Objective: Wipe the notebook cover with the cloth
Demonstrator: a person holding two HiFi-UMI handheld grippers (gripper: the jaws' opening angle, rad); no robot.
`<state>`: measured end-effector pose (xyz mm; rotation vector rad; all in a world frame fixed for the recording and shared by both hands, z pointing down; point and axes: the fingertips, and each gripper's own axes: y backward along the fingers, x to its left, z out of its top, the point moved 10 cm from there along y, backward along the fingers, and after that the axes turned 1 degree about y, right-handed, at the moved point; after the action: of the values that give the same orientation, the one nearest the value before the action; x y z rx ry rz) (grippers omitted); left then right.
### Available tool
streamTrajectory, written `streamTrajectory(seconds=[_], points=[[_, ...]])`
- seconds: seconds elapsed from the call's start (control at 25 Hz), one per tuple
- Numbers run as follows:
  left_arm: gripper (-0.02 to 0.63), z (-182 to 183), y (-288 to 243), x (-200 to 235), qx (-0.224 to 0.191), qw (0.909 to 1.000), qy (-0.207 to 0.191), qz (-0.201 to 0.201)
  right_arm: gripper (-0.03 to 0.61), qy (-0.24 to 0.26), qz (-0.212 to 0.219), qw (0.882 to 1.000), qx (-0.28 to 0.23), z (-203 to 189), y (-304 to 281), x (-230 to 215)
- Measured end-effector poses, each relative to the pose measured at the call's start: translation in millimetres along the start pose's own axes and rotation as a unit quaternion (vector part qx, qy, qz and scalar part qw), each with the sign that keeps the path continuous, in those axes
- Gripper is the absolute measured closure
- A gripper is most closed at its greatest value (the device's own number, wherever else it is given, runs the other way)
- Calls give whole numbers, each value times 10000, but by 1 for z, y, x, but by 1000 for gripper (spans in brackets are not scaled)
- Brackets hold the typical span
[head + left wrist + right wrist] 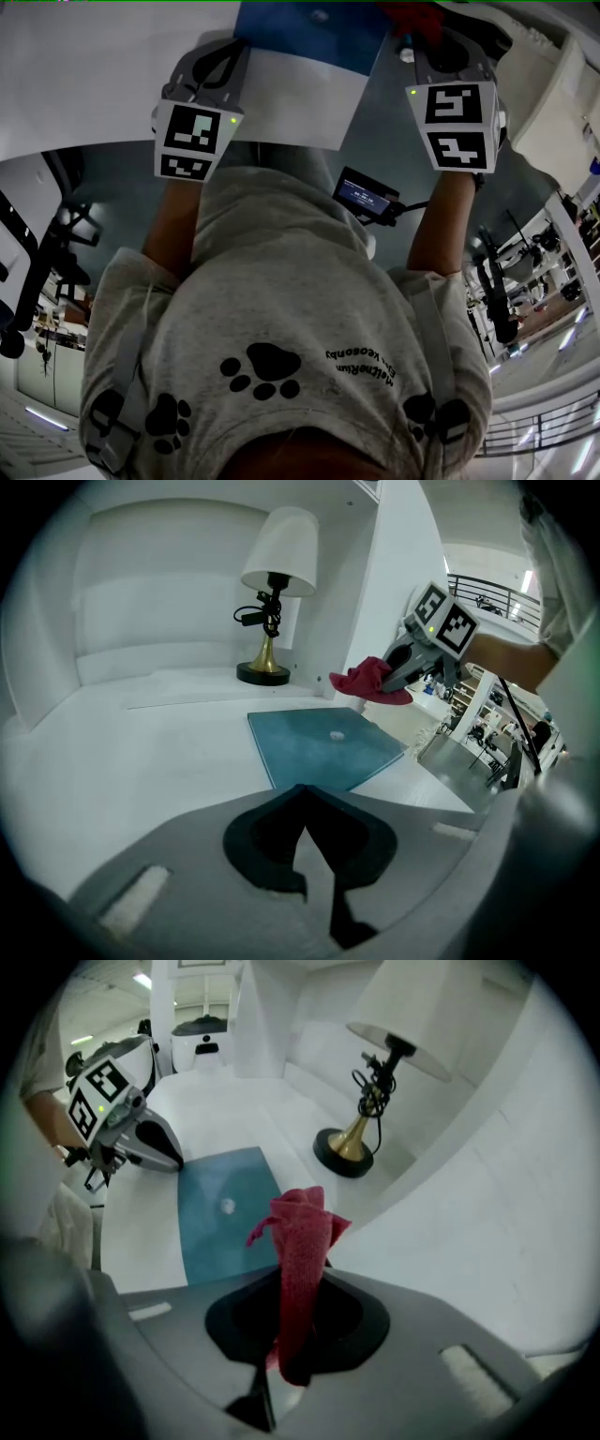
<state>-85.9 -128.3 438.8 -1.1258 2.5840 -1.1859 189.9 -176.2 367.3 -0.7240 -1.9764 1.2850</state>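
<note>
Right gripper [298,1283] fingers pinch the red cloth [302,1232], which bunches past their tips. Left gripper [305,799] fingers are pressed together, empty. Blue notebook [323,745] lies just ahead.

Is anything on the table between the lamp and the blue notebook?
No. The left gripper view shows only bare white table between the lamp and the notebook.

Head view: above you, aimed steeply down past your shirt [281,328] to desk [84,84]. Left gripper view: low, close, facing across notebook [323,747] toward lamp [274,592] — right gripper view shares both, looking from opposite side — all three catch notebook.
</note>
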Motion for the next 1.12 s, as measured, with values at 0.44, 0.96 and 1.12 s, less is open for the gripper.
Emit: streamTrajectory(seconds=[0.44, 0.96, 1.12], points=[[615, 1, 2, 0, -4, 10000, -9, 14, 534, 948, 894, 9866, -981, 98, -12, 77], [615, 3, 5, -2, -3, 10000, 1, -3, 534, 1541, 1380, 9781, -247, 130, -57, 108], [615, 3, 3, -1, -2, 10000, 11, -1, 534, 1380, 1482, 9788, -308, 128, -58, 101]])
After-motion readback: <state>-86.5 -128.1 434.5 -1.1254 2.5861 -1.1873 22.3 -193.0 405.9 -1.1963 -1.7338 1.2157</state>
